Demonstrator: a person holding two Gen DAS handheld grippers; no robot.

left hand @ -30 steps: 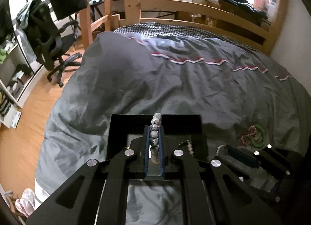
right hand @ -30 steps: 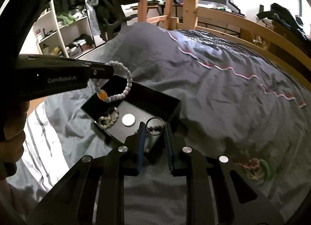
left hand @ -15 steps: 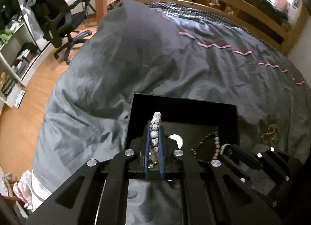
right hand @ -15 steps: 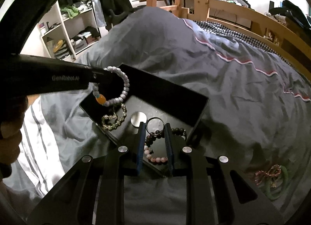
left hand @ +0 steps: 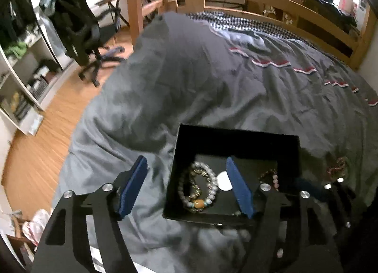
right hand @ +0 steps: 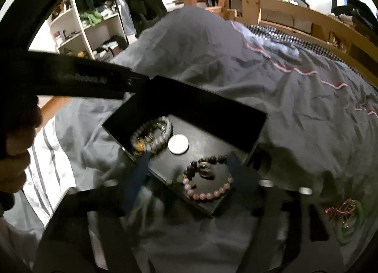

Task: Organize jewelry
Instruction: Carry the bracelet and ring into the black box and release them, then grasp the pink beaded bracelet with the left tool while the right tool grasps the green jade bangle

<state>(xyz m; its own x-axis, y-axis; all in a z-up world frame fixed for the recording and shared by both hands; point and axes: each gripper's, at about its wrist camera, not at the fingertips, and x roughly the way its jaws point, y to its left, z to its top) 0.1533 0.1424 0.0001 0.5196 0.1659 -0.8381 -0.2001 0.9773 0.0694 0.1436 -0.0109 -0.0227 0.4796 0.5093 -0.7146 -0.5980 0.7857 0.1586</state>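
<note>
Both grippers have let go since a second ago: the pale bead bracelet (left hand: 198, 186) lies by the black box's (left hand: 238, 142) left wall, the pink-and-dark bracelet (right hand: 208, 179) at its near corner. Left gripper (left hand: 186, 188) and right gripper (right hand: 186, 174) stand wide apart, empty. Next, likely the green-and-pink pieces (right hand: 346, 216) on the duvet (right hand: 295, 112), right of the box

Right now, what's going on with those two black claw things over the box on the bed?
A person is sorting jewelry into a black box on the grey duvet, one handheld gripper in each hand. Both the left gripper and right gripper are open and empty above it. In the box lie a pale beaded bracelet with an orange bead, a dark and pink beaded bracelet and a white disc. A green bangle with a pink piece sits outside on the duvet.
</note>
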